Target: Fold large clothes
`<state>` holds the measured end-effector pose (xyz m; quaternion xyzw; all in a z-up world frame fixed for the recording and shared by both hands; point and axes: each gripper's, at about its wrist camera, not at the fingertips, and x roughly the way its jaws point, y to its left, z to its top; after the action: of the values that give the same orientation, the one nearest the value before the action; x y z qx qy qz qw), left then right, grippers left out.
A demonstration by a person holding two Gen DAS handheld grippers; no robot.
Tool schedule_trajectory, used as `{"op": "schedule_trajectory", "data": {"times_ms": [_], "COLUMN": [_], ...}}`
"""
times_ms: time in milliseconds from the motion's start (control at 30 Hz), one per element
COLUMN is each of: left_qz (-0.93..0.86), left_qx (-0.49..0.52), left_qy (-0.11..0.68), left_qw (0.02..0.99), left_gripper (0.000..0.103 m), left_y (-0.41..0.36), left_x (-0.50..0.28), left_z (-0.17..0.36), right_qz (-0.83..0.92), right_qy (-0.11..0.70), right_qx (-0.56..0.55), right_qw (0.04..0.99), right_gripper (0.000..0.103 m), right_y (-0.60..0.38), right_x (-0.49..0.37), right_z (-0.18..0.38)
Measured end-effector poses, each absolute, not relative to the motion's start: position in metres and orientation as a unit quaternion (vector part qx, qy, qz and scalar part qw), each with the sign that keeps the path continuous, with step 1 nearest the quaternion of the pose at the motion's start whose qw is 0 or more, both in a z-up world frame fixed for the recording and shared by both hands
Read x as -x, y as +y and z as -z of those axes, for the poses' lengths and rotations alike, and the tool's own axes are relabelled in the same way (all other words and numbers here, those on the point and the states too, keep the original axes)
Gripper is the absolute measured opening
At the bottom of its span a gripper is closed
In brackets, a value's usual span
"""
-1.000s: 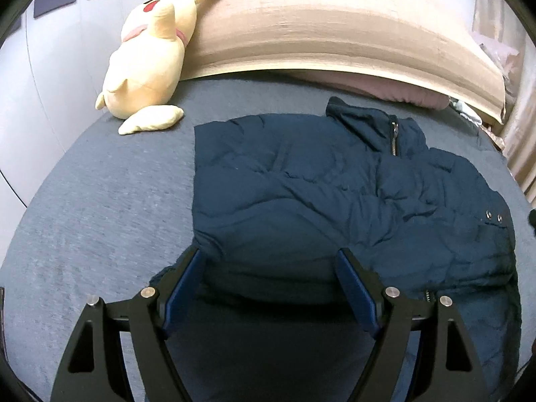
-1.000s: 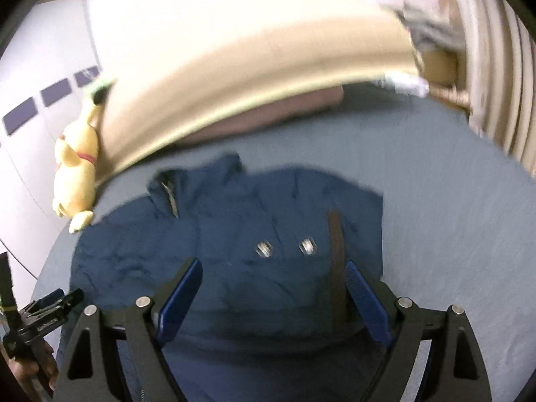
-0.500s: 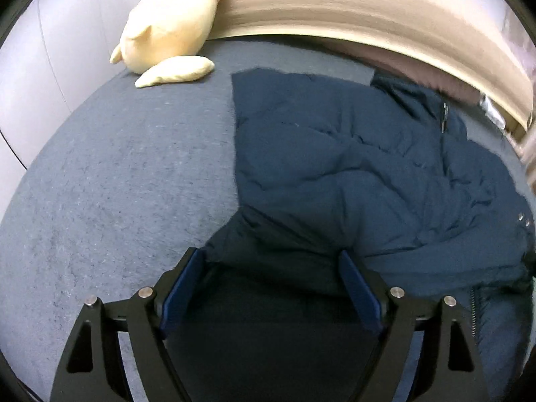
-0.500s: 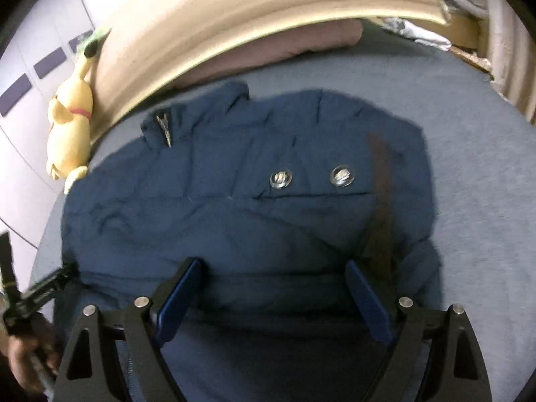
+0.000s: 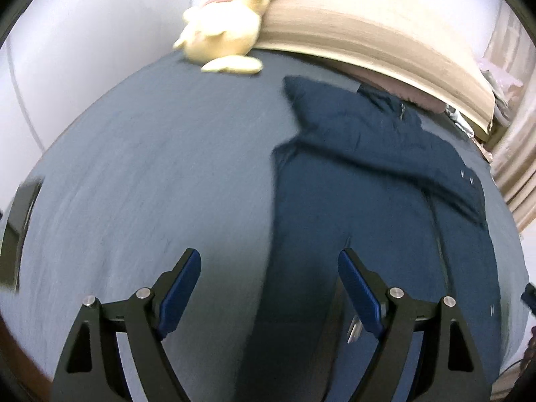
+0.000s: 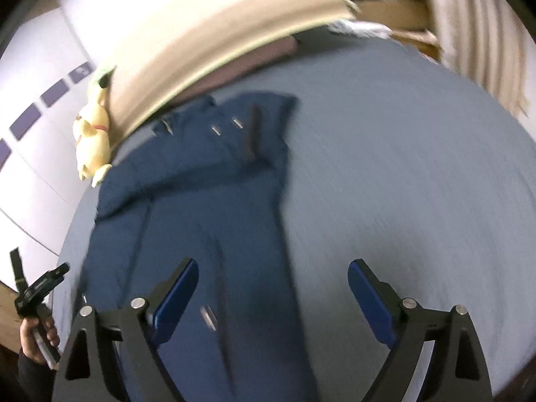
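A dark navy padded jacket [image 5: 368,201] lies spread on the grey bed, collar towards the headboard, with its sleeves folded across the chest. It also shows in the right wrist view [image 6: 207,207]. My left gripper [image 5: 269,288] is open and empty, above the jacket's left hem edge. My right gripper [image 6: 273,294] is open and empty, above the jacket's right hem edge. Both views are motion-blurred. The left hand-held gripper [image 6: 37,294] shows at the lower left of the right wrist view.
A yellow plush toy [image 5: 227,23] lies at the bed's far left by the beige headboard [image 5: 368,37]. A brown pillow [image 6: 254,57] sits under the headboard. Curtains [image 6: 482,30] hang at the right. Grey sheet [image 6: 402,167] stretches to the jacket's right.
Both grippers have pulled back from the jacket's upper part towards its hem and now sit higher. The jacket now lies at full length, and both views have become blurred.
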<state>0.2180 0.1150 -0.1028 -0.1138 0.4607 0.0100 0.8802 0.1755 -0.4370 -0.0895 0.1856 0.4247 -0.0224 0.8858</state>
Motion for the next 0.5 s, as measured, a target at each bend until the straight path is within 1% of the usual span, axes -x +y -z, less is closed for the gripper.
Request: {"op": "schedule_trajectory", "data": {"times_ms": [100,233,400,500], "left_qz": [-0.016,0.0,0.069,0.104], "left_qx": [0.135,0.167,0.209,0.27], "left_qy": [0.471,0.485,0.481,0.489], "left_qw": [0.871,0.858,0.848,0.823], "left_gripper": [0.084,0.084,0.084,0.084], "left_y": [0.127,0.134,0.136,0.147], "left_x": [-0.18,-0.14,-0.12,-0.122], "left_z": [0.112,0.126,0.133,0.136], "right_qz": [0.019,-0.011,-0.054,-0.086], "right_qy": [0.436,0.427,0.418,0.41], "right_qx": [-0.231,-0.296,-0.359,-0.399], "right_qw": [0.87,0.854,0.833,0.816], "right_gripper": [0.093,0.093,0.092,0.091], "right_y": [-0.447,-0.446,-0.442,-0.44], "right_x": [-0.132,-0.091,-0.083,-0.091], "right_z": [0.113,0.134,0.156,0.163]}}
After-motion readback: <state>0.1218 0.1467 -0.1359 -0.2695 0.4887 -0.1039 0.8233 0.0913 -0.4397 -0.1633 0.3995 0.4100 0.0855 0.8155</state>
